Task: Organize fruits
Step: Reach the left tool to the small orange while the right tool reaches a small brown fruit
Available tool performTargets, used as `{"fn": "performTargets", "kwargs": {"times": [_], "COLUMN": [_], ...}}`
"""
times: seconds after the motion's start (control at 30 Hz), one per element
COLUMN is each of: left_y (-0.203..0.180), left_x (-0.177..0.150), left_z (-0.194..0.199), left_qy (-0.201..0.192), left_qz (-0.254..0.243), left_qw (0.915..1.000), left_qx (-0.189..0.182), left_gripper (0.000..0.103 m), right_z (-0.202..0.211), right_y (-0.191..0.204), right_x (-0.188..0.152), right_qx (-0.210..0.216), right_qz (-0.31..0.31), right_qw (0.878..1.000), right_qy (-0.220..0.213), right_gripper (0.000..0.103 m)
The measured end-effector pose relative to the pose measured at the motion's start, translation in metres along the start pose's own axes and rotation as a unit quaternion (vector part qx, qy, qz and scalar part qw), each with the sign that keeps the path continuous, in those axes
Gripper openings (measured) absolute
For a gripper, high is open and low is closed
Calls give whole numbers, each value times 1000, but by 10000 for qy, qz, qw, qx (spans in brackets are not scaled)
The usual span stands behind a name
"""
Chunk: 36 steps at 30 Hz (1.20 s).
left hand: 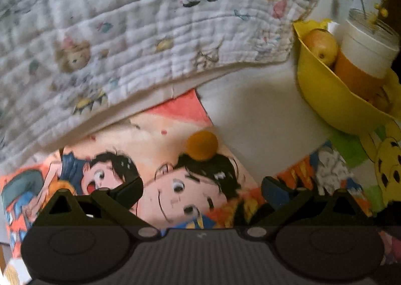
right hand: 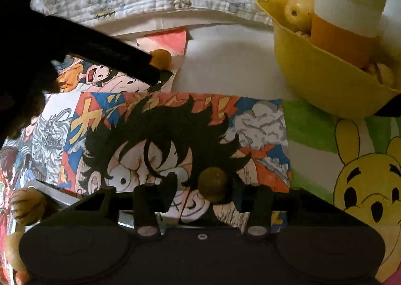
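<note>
Left wrist: my left claw [left hand: 201,191] stands wide open and empty. An orange fruit [left hand: 202,145] lies on the cartoon mat [left hand: 160,184], just ahead of the gap, untouched. White table [left hand: 255,109] is open to the right, up to the yellow bowl [left hand: 325,99]; the quilt edge [left hand: 140,99] bounds the far side.

Right wrist: my right claw [right hand: 204,189] is narrowed, with a brown-green fruit [right hand: 213,184] against the right finger [right hand: 239,196]; the left finger [right hand: 170,191] is apart from it. I cannot tell if it grips. The bowl sits well ahead, right.

Both wrist views look steeply down, close, sharing the yellow bowl [left hand: 325,99].
</note>
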<state>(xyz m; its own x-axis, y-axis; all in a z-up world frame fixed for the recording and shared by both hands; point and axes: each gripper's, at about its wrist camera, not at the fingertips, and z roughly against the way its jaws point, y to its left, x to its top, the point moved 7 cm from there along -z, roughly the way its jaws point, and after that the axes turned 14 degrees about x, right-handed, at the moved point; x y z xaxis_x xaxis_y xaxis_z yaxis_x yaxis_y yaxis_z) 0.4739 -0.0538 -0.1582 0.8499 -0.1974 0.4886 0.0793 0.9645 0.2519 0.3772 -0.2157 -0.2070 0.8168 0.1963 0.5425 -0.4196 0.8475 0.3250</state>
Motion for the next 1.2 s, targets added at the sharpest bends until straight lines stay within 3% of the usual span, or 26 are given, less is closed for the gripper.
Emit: {"fn": "performTargets", "kwargs": {"times": [0.23,0.5,0.77,1.07,1.2], "left_y": [-2,-10,-16,-21,-23], "left_x": [12,25,30,29,29], "left_z": [-17,-32,-40,-49,-46], "left_qy": [-84,-154,-115,-50,-93], "left_qz": [-124,-206,-200,-98,-128], "left_qw": [9999,9994,9990,9984,9983], "left_qx": [-69,-245,-389,-558,-552], "left_gripper": [102,89,69,39,38], "right_z": [-3,-5,0,2,7], "right_y": [0,2,1,1,-2], "right_x": [7,8,-1,-5,-7], "right_qx": [-142,-130,-163,-238,-209], "right_qz": [104,248,271,253,108], "right_qw": [9997,9994,9993,9993,9996], "right_qy": [-183,-217,-202,-132,-127], "right_gripper": [28,28,40,35,36]}}
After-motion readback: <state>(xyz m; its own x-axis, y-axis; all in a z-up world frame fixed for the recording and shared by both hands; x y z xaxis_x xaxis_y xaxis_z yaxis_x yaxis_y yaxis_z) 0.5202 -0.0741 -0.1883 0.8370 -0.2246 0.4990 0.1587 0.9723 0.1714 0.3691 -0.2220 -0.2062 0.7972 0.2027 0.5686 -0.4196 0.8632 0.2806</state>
